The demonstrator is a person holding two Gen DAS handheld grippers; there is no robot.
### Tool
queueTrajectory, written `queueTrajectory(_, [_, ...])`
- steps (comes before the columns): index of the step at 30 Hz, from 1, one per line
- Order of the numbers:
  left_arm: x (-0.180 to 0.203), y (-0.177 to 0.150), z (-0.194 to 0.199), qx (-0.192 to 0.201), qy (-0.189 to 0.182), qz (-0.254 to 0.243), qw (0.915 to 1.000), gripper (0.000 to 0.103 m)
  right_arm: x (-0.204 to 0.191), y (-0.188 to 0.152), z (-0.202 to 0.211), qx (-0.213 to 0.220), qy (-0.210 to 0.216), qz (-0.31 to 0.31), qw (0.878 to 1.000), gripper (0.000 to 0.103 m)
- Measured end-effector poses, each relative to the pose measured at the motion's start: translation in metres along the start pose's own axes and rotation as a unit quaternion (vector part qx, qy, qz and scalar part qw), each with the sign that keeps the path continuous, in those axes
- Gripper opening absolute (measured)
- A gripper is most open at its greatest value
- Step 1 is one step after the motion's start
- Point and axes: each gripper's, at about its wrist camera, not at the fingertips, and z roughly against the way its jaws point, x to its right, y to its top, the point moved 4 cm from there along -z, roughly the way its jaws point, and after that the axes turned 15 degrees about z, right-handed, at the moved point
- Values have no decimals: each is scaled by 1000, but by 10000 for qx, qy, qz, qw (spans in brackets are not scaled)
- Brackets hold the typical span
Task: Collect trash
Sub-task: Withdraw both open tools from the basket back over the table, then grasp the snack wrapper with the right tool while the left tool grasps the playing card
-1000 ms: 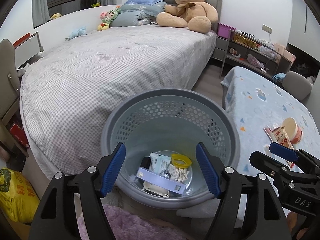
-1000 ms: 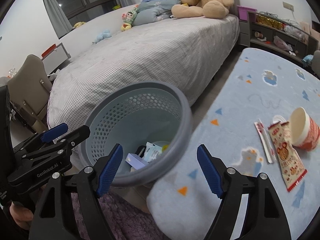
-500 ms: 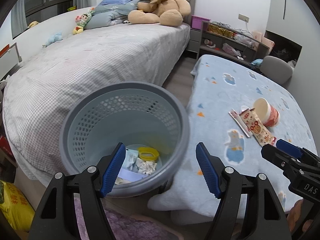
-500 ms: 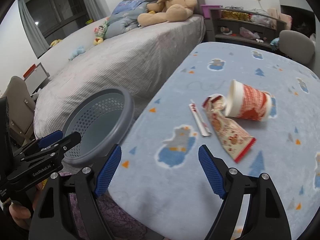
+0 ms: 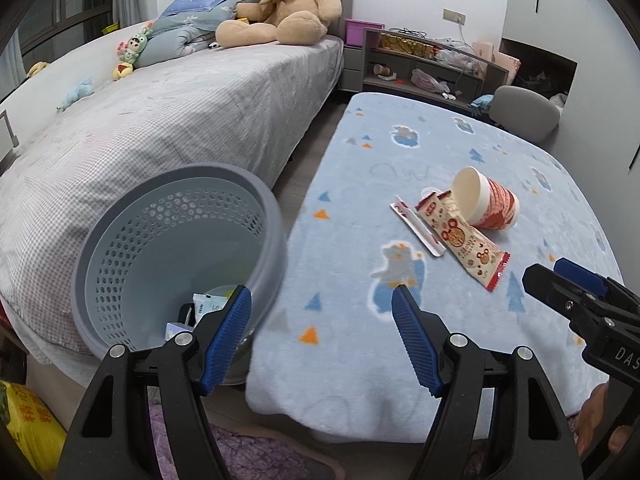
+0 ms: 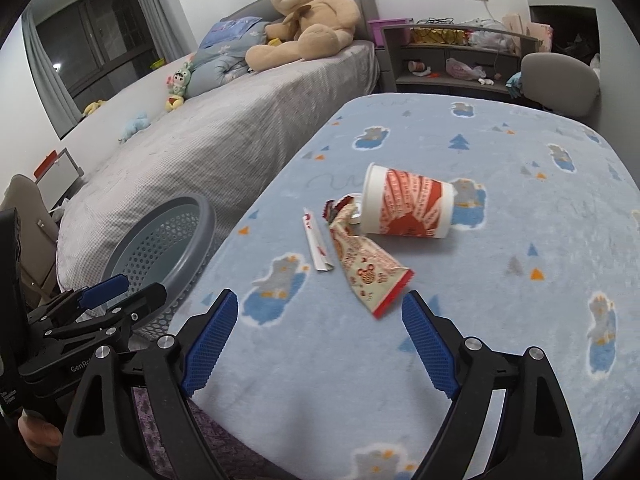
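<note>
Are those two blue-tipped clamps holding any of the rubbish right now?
No. The left gripper is open and empty; the right gripper is opening, nothing between its jaws. The cup and wrapper lie untouched.

We see a pale blue blanket (image 6: 500,320) printed with grey bears and blue and orange triangles, and a grey perforated bin (image 5: 132,256). On the blanket lie a white cup (image 6: 408,206) with red print, a cream wrapper (image 6: 366,268) edged red, and a white sachet (image 6: 318,242). The bed cover (image 5: 160,128) shows a fine grey-and-white check; the teddy bear (image 5: 280,4) is tan.
</note>
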Motion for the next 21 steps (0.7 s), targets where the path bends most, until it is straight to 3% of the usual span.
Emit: queueTrajectory(21, [53, 1, -32, -238, -24, -244, 9994, 70, 51, -3, -13, -53, -2, -122, 9999, 85])
